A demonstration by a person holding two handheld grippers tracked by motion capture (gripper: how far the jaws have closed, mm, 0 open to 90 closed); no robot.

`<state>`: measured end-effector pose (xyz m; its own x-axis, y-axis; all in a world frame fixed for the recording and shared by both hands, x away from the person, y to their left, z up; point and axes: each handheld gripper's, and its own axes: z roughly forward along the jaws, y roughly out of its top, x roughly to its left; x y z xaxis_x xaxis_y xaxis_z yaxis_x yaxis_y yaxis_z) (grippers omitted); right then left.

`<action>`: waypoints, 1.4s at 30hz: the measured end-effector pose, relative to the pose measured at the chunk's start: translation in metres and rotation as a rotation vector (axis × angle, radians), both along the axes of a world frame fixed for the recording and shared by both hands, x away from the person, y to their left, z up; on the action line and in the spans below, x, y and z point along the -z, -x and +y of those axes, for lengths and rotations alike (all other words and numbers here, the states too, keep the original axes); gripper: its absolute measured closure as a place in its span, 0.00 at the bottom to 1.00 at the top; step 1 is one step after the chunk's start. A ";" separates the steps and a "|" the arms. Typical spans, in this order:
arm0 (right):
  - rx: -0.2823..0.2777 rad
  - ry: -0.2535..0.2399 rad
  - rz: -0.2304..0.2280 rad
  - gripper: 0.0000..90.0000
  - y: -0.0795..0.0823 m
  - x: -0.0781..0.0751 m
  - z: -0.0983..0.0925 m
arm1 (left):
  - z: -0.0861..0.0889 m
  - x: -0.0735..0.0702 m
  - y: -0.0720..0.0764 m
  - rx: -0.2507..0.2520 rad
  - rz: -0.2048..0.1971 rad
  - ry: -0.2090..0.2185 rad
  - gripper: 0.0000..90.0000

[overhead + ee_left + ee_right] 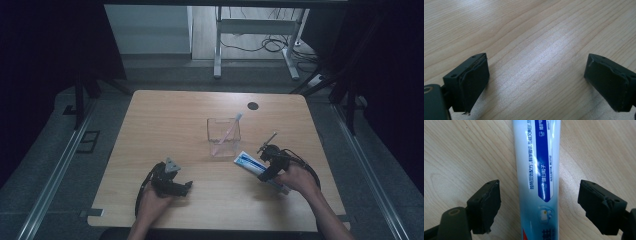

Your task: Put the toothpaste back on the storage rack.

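Right gripper (539,205): jaws spread wide on either side of the toothpaste tube (537,177), pads clear of it.
Toothpaste tube: lies flat on the wooden table (165,115), just beside the clear cup (223,136).
Clear cup: holds a toothbrush (229,132), leaning.
Left gripper (536,82): jaws spread over bare wood, holding nothing.

glossy plastic toothpaste tube (537,170) on a matt wood-grain table (461,152); clear plastic cup (224,136).
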<state>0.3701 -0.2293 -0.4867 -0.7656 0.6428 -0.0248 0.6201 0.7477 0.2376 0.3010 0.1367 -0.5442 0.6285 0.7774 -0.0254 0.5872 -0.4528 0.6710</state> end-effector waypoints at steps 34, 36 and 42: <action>0.029 0.093 0.147 0.79 -0.014 0.003 0.011 | 0.000 0.000 0.000 0.000 0.000 0.000 0.07; 0.027 0.082 0.144 0.80 -0.012 0.003 0.009 | 0.000 0.000 0.000 0.000 0.000 0.000 0.07; 0.029 0.014 0.105 0.80 -0.006 -0.006 0.000 | 0.000 0.000 0.000 0.000 0.000 0.000 0.07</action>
